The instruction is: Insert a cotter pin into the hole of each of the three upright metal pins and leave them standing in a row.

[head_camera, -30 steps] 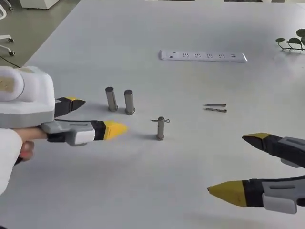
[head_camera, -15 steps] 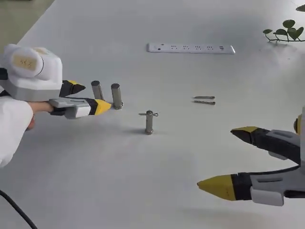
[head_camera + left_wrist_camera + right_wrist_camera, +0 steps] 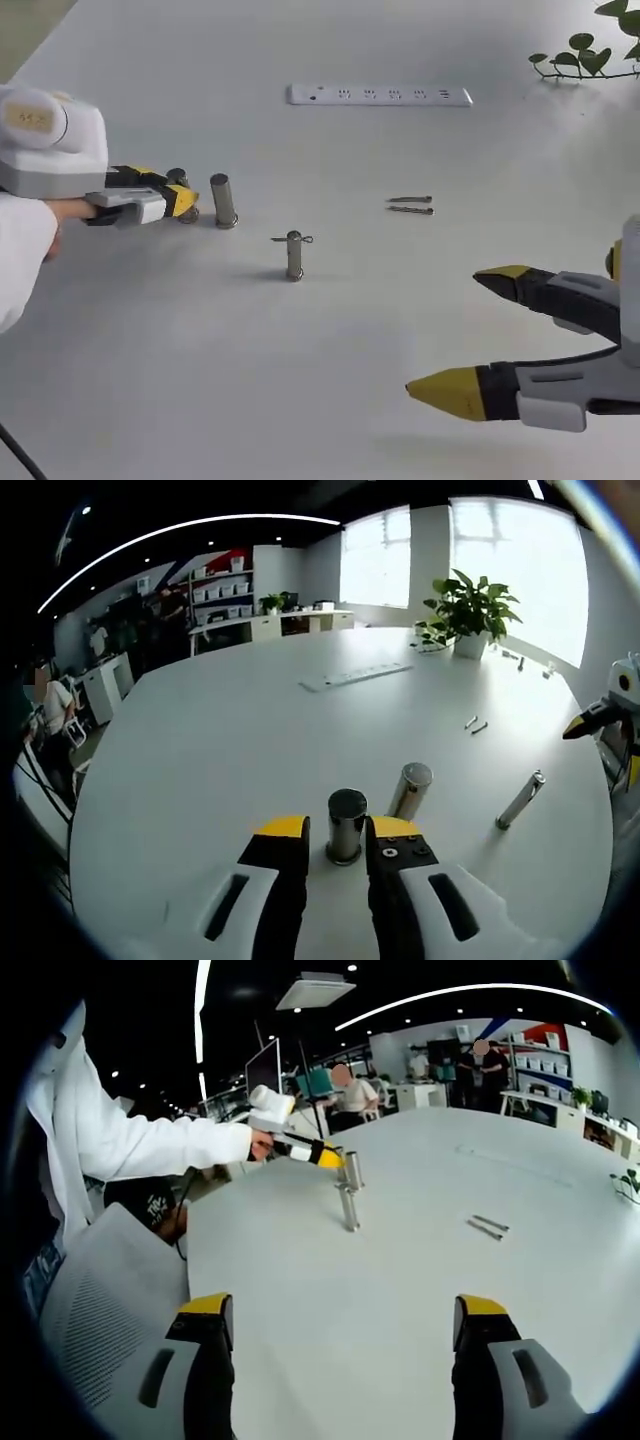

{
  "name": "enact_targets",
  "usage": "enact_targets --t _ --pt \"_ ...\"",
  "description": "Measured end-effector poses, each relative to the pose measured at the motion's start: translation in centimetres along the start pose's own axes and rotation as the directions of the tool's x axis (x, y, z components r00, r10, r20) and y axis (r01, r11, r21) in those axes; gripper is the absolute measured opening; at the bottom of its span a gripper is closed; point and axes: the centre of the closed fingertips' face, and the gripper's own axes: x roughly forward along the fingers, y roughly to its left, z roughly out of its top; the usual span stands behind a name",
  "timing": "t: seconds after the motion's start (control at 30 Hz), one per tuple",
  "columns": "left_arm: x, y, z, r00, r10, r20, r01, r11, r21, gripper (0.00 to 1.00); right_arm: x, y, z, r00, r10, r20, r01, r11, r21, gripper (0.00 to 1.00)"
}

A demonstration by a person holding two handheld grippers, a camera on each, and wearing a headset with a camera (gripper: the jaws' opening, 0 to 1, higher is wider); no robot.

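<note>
Head view: three short grey cylindrical steel pins with flanged feet stand upright on the white workbench (image 3: 330, 400), long axes vertical, in a loose line slanting toward the camera.

The first grey metal pin (image 3: 178, 180), at the far left, stands between the yellow-tipped jaws of the left gripper (image 3: 176, 198). In the left gripper view this pin (image 3: 346, 825) has a jaw close on either side. One jaw appears to touch it and a sliver of table shows beside the other, so whether they pinch it cannot be told.

The second grey metal pin (image 3: 222, 200) stands free just beside the first.

The third grey metal pin (image 3: 294, 256) stands apart, nearer the camera. A thin wire cotter pin (image 3: 298, 239) is threaded crosswise through its top, lying level.

Two loose cotter pins (image 3: 410, 205) lie flat and parallel further right, their long axes running left to right.

The right gripper (image 3: 465, 330) hangs low at the near right, jaws spread wide with nothing between them.

A white power strip (image 3: 380, 95) lies across the far side of the table. A green leafy plant (image 3: 585, 55) shows at the upper right corner.
</note>
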Motion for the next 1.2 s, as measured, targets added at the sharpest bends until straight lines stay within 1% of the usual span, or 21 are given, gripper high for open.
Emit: enact_targets --t 0.07,0.1,0.17,0.23,0.37,0.47,0.5,0.53,0.6,0.63,0.7,0.77,0.83,0.87,0.9,1.0,1.03,1.07,1.13,1.17,1.2 --pt "0.1 0.0 -0.1 1.0000 0.006 -0.006 -0.006 1.000 0.001 0.18 0.1 0.0 0.0 1.0000 0.002 -0.003 -0.002 1.000 -0.003 0.89" --pt "0.1 -0.1 -0.1 1.0000 0.002 -0.006 -0.002 1.000 -0.008 0.16 0.1 0.1 0.1 1.0000 0.004 -0.001 -0.004 1.000 -0.003 0.88" --pt "0.2 -0.5 -0.2 0.9998 -0.021 -0.008 0.020 0.999 -0.043 0.13 0.1 0.2 0.1 1.0000 0.007 0.000 -0.007 1.000 -0.003 0.88" --pt "0.3 -0.5 -0.2 0.9999 -0.013 -0.005 0.013 1.000 -0.023 0.12 0.2 0.3 0.1 0.9999 0.010 -0.002 -0.010 1.000 -0.007 0.88" --pt "0.3 -0.5 -0.2 0.9998 -0.012 -0.016 0.012 1.000 0.004 0.11 0.2 0.4 0.0 0.9999 0.015 -0.007 -0.015 1.000 -0.006 0.87" --pt "0.3 -0.5 -0.1 0.9999 -0.011 -0.008 0.011 1.000 -0.007 0.11 0.3 0.5 -0.1 0.9998 0.019 -0.010 -0.019 1.000 -0.007 0.86" --pt "0.3 -0.5 -0.1 0.9999 -0.012 -0.009 0.012 1.000 -0.005 0.11 0.3 0.5 -0.1 0.9998 0.019 -0.011 -0.019 1.000 -0.007 0.86" --pt "0.3 -0.5 -0.1 0.9999 -0.009 -0.009 0.009 1.000 0.010 0.11 0.3 0.5 -0.1 0.9998 0.019 -0.010 -0.019 1.000 -0.007 0.86" --pt "0.3 -0.4 -0.1 0.9999 -0.003 -0.013 0.003 1.000 0.006 0.11 0.3 0.5 0.0 0.9998 0.019 -0.009 -0.019 1.000 -0.007 0.86" --pt "0.3 -0.5 -0.1 0.9999 -0.002 -0.017 0.002 1.000 0.006 0.11 0.3 0.5 0.0 0.9998 0.019 -0.010 -0.019 1.000 -0.009 0.86" --pt "0.2 -0.7 -0.2 0.9994 -0.009 -0.035 0.010 0.999 0.039 0.11 0.2 0.4 0.1 0.9998 0.018 -0.010 -0.018 1.000 -0.011 0.86" --pt "0.0 -1.0 -0.3 0.9986 -0.009 -0.051 0.011 0.999 0.048 0.10 0.2 0.4 0.1 0.9998 0.019 -0.009 -0.019 1.000 -0.012 0.86" --pt "-0.4 -1.3 -0.1 0.9991 -0.008 -0.042 0.011 0.998 0.062 0.10 0.1 0.4 0.2 0.9998 0.018 -0.008 -0.018 1.000 -0.012 0.86" --pt "-0.7 -1.5 0.1 0.9995 -0.013 -0.028 0.015 0.997 0.071 0.10 0.1 0.3 0.2 0.9998 0.016 -0.007 -0.016 1.000 -0.012 0.86" --pt "-0.9 -1.6 0.1 0.9996 -0.012 -0.024 0.014 0.998 0.069 0.10 0.1 0.3 0.2 0.9998 0.016 -0.007 -0.016 1.000 -0.013 0.86" --pt "-1.8 -2.0 0.4 0.9996 -0.009 -0.025 0.011 0.998 0.063 0.10 0.0 0.3 0.4 0.9999 0.016 -0.002 -0.016 1.000 -0.018 0.86" --pt "-2.3 -2.1 0.7 0.9998 -0.004 -0.020 0.006 0.994 0.105 0.10 0.0 0.3 0.5 0.9999 0.014 0.001 -0.014 1.000 -0.019 0.86" --pt "-2.7 -2.2 0.8 0.9999 -0.003 -0.017 0.005 0.993 0.115 0.10 -0.1 0.2 0.5 0.9999 0.014 0.002 -0.014 1.000 -0.021 0.86" --pt "-3.6 -2.6 1.2 1.0000 -0.002 -0.006 0.002 1.000 0.018 0.10 0.0 0.2 0.6 0.9999 0.017 0.003 -0.017 1.000 -0.025 0.86" --pt "-4.0 -2.9 1.4 0.9999 -0.015 0.002 0.015 1.000 0.008 0.10 0.0 0.2 0.7 0.9998 0.019 0.003 -0.019 0.999 -0.027 0.86" --pt "-4.5 -3.1 1.7 0.9999 -0.014 0.010 0.014 1.000 0.025 0.10 0.0 0.2 0.7 0.9998 0.020 0.004 -0.020 0.999 -0.031 0.86"
